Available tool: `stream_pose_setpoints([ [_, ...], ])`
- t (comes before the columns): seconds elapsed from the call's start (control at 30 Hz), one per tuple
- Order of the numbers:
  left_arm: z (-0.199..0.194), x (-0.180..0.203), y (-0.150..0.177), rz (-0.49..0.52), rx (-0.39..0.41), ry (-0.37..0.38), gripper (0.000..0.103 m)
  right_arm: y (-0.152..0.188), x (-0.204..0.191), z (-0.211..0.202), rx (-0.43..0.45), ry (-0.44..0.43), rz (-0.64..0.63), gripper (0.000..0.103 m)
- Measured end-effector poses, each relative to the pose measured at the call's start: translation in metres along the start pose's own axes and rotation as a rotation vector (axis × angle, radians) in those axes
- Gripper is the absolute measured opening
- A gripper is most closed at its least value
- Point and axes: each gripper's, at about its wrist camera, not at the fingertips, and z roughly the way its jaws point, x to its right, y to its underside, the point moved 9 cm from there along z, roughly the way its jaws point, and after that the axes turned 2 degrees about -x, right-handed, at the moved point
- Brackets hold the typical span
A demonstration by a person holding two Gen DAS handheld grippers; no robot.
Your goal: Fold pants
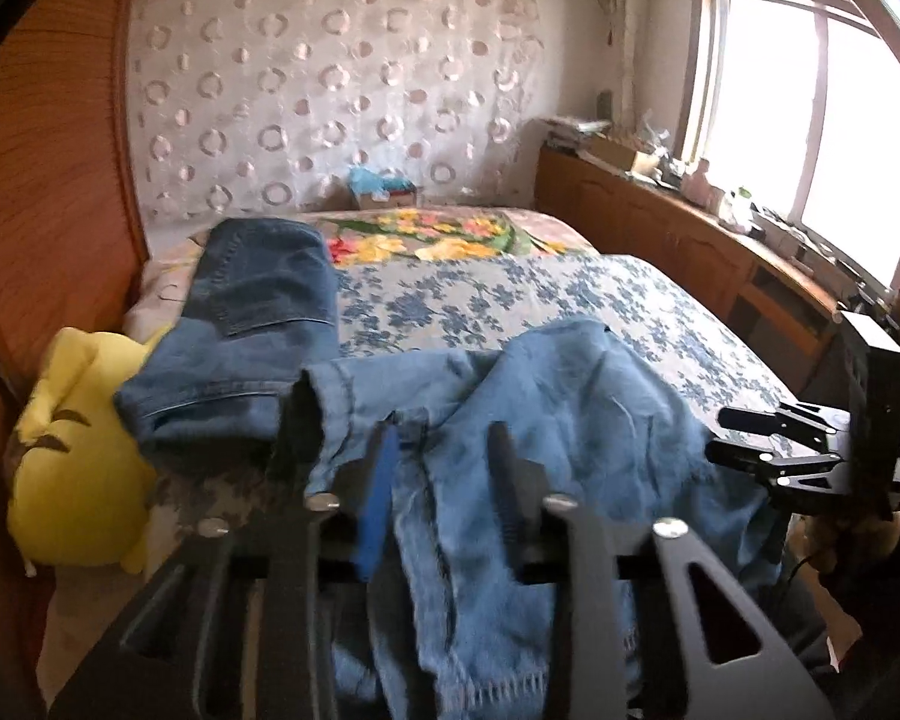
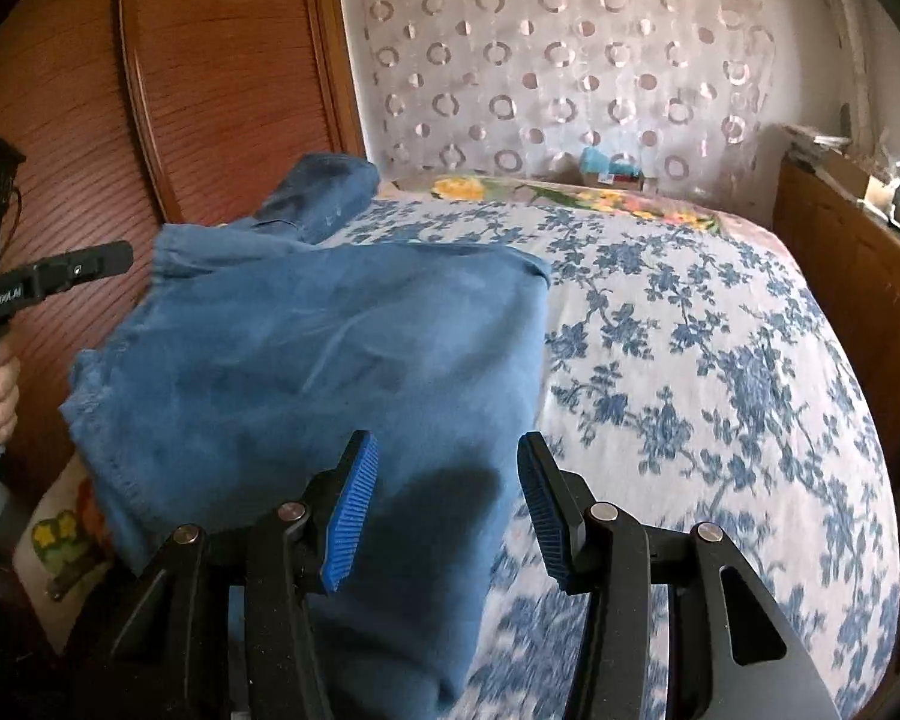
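Observation:
Light blue jeans [image 1: 546, 420] lie bunched on the near left part of the bed; they also show in the right wrist view [image 2: 330, 372]. My left gripper [image 1: 444, 450] hovers over them with jaws apart and cloth lying between the fingers, not pinched. My right gripper [image 2: 447, 480] is open just above the jeans' near edge, empty. It also shows at the right in the left wrist view [image 1: 750, 438]. The left gripper shows at the left in the right wrist view [image 2: 90, 264].
A darker folded pair of jeans [image 1: 258, 306] lies further back on the left. A yellow plush toy [image 1: 72, 450] sits at the bed's left edge by the wooden wardrobe [image 1: 42, 180]. The blue-flowered bedspread [image 2: 690, 360] stretches right. A wooden cabinet [image 1: 690, 240] runs under the window.

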Motion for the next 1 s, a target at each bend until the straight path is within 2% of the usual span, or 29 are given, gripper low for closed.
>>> stream_pose_setpoints([
  [0.03, 0.006, 0.000, 0.000, 0.004, -0.014, 0.004, 0.022, 0.001, 0.001, 0.005, -0.010, -0.005, 0.006, 0.050],
  [0.23, 0.046, -0.015, 0.001, 0.025, -0.110, -0.069, 0.022, 0.011, -0.003, 0.025, -0.030, 0.003, 0.005, 0.050],
  [0.47, 0.066, -0.019, 0.014, 0.033, -0.188, -0.067, 0.022, 0.018, -0.002, 0.026, -0.016, 0.002, 0.029, 0.050],
  [0.57, 0.068, -0.014, 0.016, 0.057, -0.199, -0.063, 0.026, 0.021, -0.003, 0.025, -0.013, -0.004, 0.035, 0.051],
  [0.63, 0.073, -0.010, 0.016, 0.071, -0.216, -0.050, 0.035, 0.023, -0.002, 0.025, -0.012, -0.008, 0.037, 0.050],
  [0.8, 0.079, -0.008, 0.016, 0.088, -0.222, -0.072, 0.037, 0.025, -0.001, 0.024, -0.012, -0.008, 0.036, 0.051],
  [0.83, 0.078, -0.006, 0.016, 0.099, -0.215, -0.073, 0.025, 0.025, -0.001, 0.024, -0.012, -0.009, 0.036, 0.051],
  [0.87, 0.078, -0.004, 0.016, 0.111, -0.213, -0.072, 0.019, 0.025, -0.002, 0.024, -0.012, -0.009, 0.036, 0.051],
  [0.97, 0.071, 0.000, 0.014, 0.130, -0.190, -0.077, 0.013, 0.026, -0.002, 0.024, -0.009, -0.012, 0.032, 0.051],
  [1.0, 0.065, -0.003, 0.010, 0.127, -0.169, -0.100, 0.013, 0.025, -0.002, 0.024, -0.010, -0.011, 0.031, 0.051],
])
